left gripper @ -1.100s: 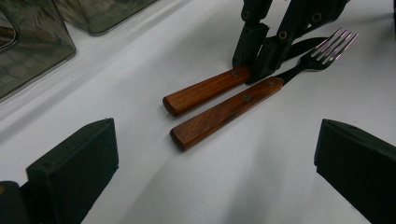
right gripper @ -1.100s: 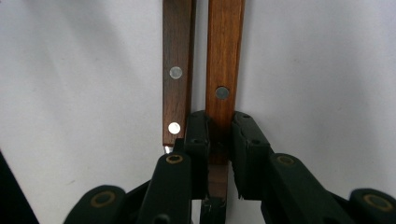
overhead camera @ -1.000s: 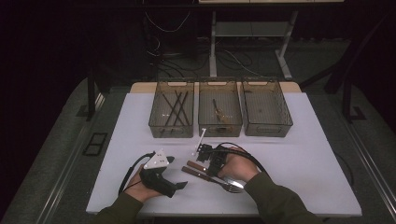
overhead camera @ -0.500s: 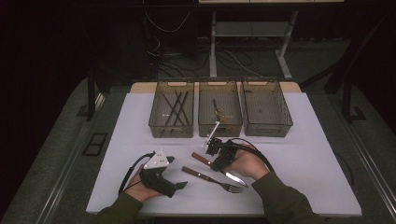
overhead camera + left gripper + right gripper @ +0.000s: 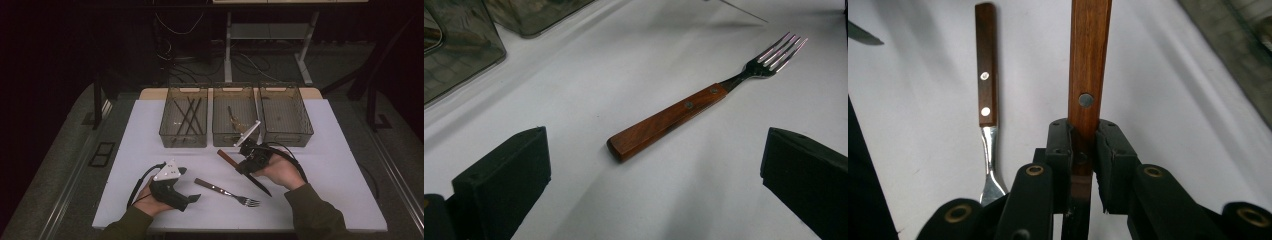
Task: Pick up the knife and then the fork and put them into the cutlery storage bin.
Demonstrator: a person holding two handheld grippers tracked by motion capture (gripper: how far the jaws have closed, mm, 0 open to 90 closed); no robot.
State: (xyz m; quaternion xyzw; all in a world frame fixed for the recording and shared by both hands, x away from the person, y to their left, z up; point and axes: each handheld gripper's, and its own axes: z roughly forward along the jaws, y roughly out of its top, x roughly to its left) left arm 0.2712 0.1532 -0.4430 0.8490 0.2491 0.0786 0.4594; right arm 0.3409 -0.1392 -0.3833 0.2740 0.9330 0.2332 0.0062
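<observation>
While 3 bins (image 5: 237, 120) stand, 1 fork (image 5: 227, 192) lies loose

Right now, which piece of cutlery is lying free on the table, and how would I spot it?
On the white table, look in front of the three smoky bins, between the two hands. The fork lies flat there, wooden handle, metal tines; unlike the knife clamped in the right hand-held gripper, nothing holds it.

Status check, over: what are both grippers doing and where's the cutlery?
Right gripper shut on knife, lifted near the bins. Left gripper open, resting on table. Fork lies loose between them. Nothing in the way.
</observation>
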